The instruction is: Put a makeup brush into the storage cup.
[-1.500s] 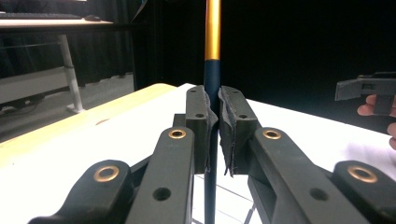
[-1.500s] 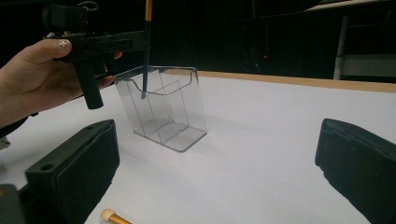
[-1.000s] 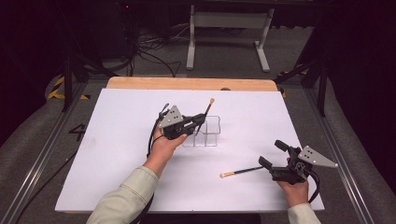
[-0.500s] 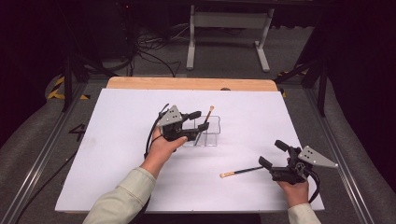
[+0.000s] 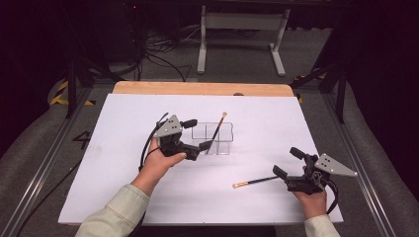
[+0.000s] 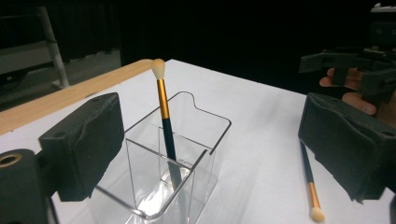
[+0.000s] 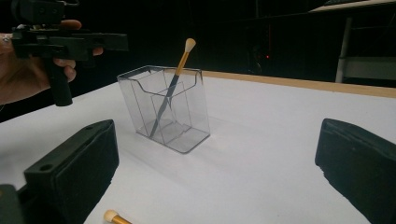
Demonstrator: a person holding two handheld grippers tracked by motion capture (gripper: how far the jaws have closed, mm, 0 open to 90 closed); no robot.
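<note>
Left tongs (image 5: 202, 134): jaws spread wide, empty, just beside the clear plastic holder (image 5: 213, 138) near the middle of the white table (image 5: 123, 187). Right tongs (image 5: 286, 163): likewise spread, empty, near the table's right front. Standing tilted inside the holder: one dark-handled brush (image 6: 166, 121), gold ferrule and pale tip up. Lying flat just ahead of the right tongs: a second brush (image 5: 254, 181).

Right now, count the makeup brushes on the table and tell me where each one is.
2. One brush stands tilted in the clear organizer; the other brush lies flat on the white table by the right hand-held gripper.
</note>
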